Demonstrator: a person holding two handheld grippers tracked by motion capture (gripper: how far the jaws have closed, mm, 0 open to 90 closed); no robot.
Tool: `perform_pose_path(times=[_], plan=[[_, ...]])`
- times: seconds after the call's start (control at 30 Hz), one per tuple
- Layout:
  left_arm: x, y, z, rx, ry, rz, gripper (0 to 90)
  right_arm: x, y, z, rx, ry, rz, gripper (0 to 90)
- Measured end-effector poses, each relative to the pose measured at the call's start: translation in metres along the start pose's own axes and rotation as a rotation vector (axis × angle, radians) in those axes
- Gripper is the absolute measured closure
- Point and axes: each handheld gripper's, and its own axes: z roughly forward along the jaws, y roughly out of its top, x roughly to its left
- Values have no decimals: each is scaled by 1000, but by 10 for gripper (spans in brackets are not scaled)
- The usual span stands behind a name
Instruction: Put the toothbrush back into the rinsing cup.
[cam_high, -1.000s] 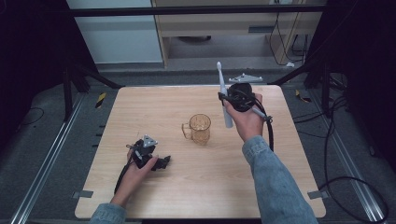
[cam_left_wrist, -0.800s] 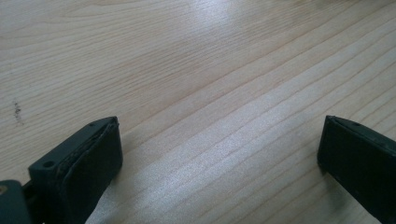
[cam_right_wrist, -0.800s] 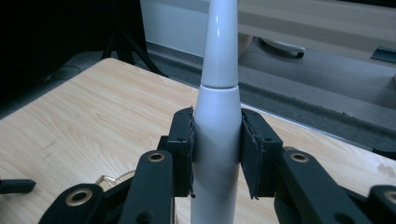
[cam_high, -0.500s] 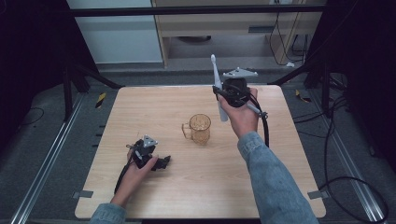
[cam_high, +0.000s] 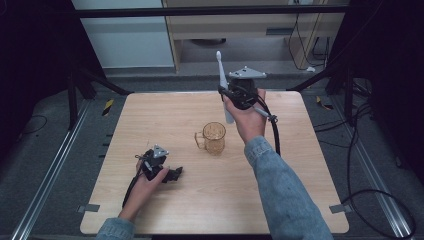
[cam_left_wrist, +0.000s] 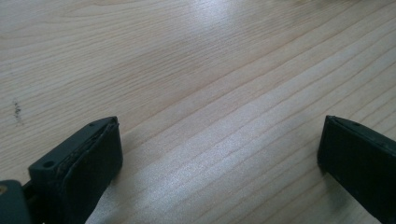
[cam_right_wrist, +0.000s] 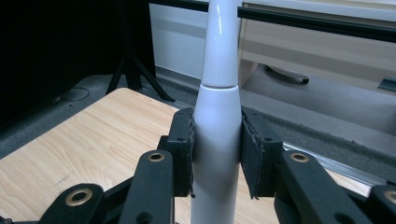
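Person seen from above, both forearms in shot. Right arm wears a blue denim sleeve (cam_high: 285, 195) w/ cuff at the wrist; a bit of the same denim shows at the left wrist. Each hand carries a black two-jaw tool. Right gripper (cam_right_wrist: 216, 154): black linkage arms w/ brass-coloured pivot rivets, flat black pads w/ frayed edges, grey three-cornered plate (cam_high: 246, 74) on top, thick black cable (cam_high: 274, 131) trailing along the forearm. Left gripper (cam_left_wrist: 219, 154): blocky black jaws, small screw hole on one, smaller grey plate on top, black cable behind.
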Motion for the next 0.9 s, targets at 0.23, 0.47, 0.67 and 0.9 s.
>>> perform_pose_path(times=[0.23, 0.47, 0.67, 0.9], plan=[[0, 0, 0, 0, 0, 0, 0, 10, -3, 10, -8, 23, -3, 673], [0, 0, 0, 0, 0, 0, 0, 16, -8, 19, -13, 41, 2, 673], [0, 0, 0, 0, 0, 0, 0, 19, -14, 23, -3, 55, 3, 673], [0, 0, 0, 0, 0, 0, 0, 22, -19, 25, -2, 64, 11, 673]])
